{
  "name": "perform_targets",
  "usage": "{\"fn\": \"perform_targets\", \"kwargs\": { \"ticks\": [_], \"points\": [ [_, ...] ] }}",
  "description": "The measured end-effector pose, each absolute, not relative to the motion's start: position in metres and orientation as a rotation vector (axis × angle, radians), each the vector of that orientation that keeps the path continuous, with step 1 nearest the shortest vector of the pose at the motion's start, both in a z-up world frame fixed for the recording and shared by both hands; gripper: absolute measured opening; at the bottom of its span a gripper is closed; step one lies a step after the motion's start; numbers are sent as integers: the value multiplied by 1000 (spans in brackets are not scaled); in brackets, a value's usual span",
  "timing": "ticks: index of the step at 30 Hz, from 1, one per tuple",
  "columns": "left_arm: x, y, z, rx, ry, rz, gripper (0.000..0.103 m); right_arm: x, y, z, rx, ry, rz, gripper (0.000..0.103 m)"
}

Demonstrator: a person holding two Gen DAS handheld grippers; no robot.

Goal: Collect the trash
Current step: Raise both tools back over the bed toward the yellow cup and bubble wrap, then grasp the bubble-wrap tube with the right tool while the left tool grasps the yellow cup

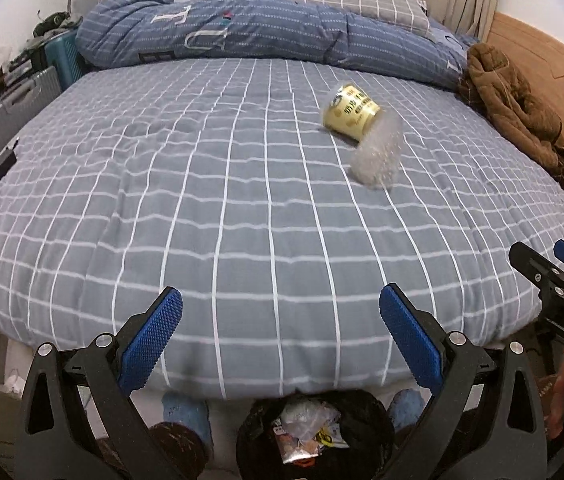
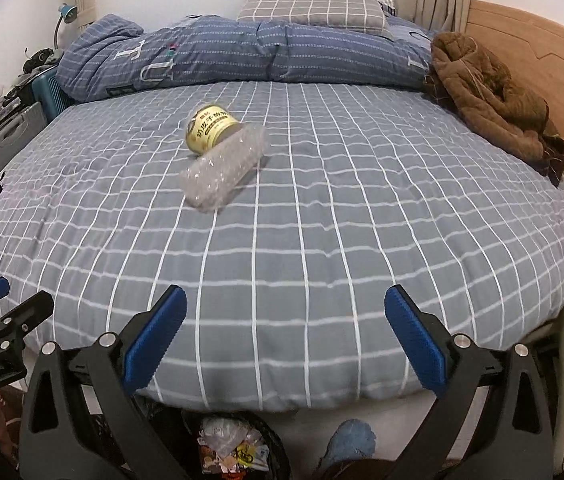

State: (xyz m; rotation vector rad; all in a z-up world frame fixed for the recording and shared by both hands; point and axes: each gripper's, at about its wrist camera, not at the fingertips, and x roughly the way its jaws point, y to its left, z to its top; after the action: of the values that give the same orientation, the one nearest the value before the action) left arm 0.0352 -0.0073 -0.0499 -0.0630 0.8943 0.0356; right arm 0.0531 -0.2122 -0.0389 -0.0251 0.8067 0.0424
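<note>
A yellow cup (image 1: 350, 115) (image 2: 210, 129) lies tipped on the grey checked bed sheet (image 1: 242, 208) (image 2: 321, 208). A roll of clear bubble wrap (image 1: 377, 154) (image 2: 224, 170) lies against it on the near side. A black-lined bin (image 1: 315, 432) (image 2: 234, 446) with wrappers inside stands on the floor at the foot of the bed. My left gripper (image 1: 280, 342) hangs open over the bed's near edge, above the bin, with nothing between its blue pads. My right gripper (image 2: 285, 342) (image 1: 553, 268) is open too and empty, beside the left one.
A rolled blue quilt (image 1: 266, 28) and a checked pillow (image 2: 313, 6) lie at the far end. A brown jacket (image 1: 517, 108) (image 2: 493, 92) sits by the wooden headboard on the right. Suitcases (image 1: 14, 108) stand at the left. A person's blue slippers (image 1: 186, 412) are beside the bin.
</note>
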Motion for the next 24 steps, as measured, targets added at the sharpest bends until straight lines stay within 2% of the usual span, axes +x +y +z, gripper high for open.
{"fn": "perform_targets", "kwargs": {
  "ticks": [24],
  "points": [
    [172, 29, -68, -78, 874, 63, 97, 217, -154, -69, -19, 850, 124, 95]
  ]
}}
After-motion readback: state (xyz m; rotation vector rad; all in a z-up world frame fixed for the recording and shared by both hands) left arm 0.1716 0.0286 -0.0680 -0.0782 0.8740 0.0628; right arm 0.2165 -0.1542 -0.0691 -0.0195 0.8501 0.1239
